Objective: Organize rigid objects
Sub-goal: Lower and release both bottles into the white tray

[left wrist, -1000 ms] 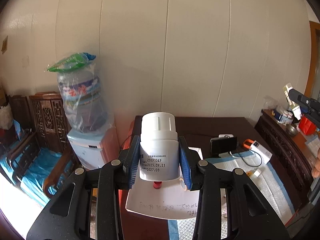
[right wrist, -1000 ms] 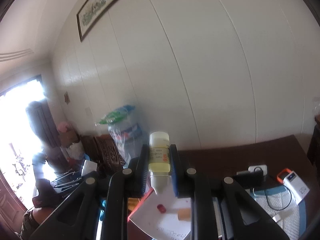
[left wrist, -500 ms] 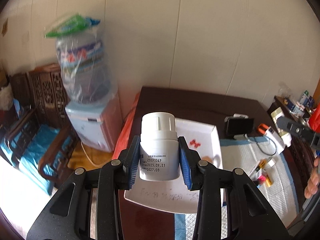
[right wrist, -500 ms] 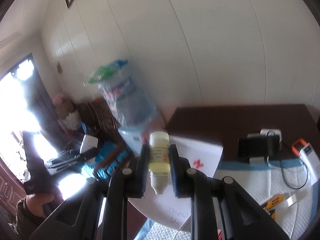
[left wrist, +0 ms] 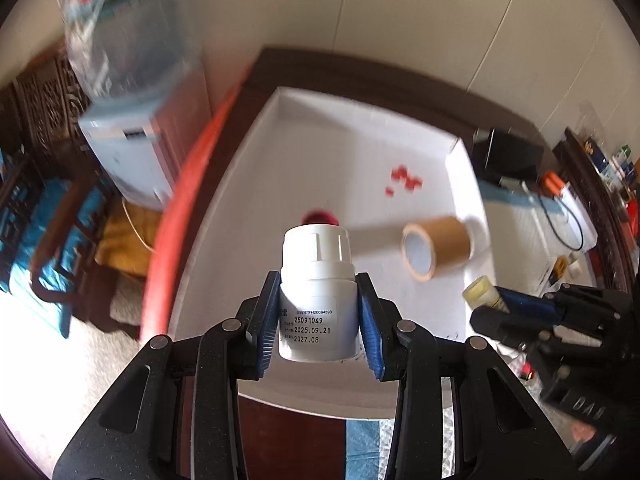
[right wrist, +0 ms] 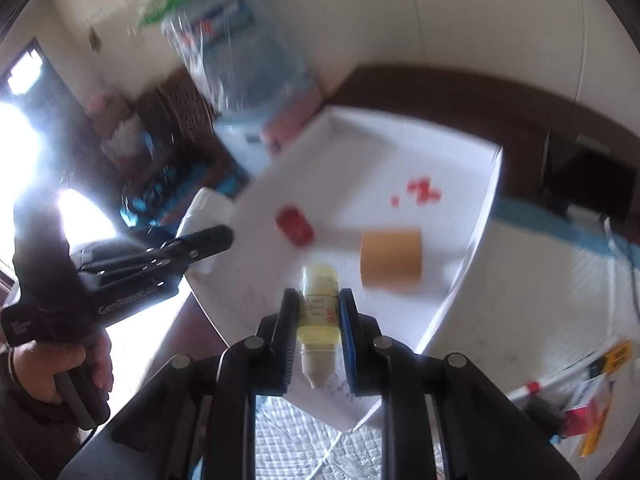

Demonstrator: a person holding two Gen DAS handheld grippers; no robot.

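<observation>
My left gripper (left wrist: 319, 320) is shut on a white pill bottle (left wrist: 317, 296) with a ribbed cap, held above the near part of a white tray (left wrist: 248, 184). My right gripper (right wrist: 318, 320) is shut on a small yellow dropper bottle (right wrist: 318, 304), nozzle toward the camera, over the tray's (right wrist: 360, 136) near edge. In the tray lie a brown tape roll (left wrist: 436, 250) (right wrist: 391, 256), a red cap (left wrist: 320, 218) (right wrist: 295, 226) and small red bits (left wrist: 404, 178) (right wrist: 420, 192). The right gripper with its yellow bottle (left wrist: 482, 292) shows at the right of the left wrist view.
The tray sits on a dark wooden table (left wrist: 400, 76) beside a white and blue mat (right wrist: 540, 288). A water dispenser (left wrist: 132, 100) stands to the left. A black device (left wrist: 508, 156), cables and small boxes (right wrist: 600, 380) lie to the right.
Both grippers have tipped downward and moved closer over the white tray, each still holding its bottle. The tape roll and red cap have come into view.
</observation>
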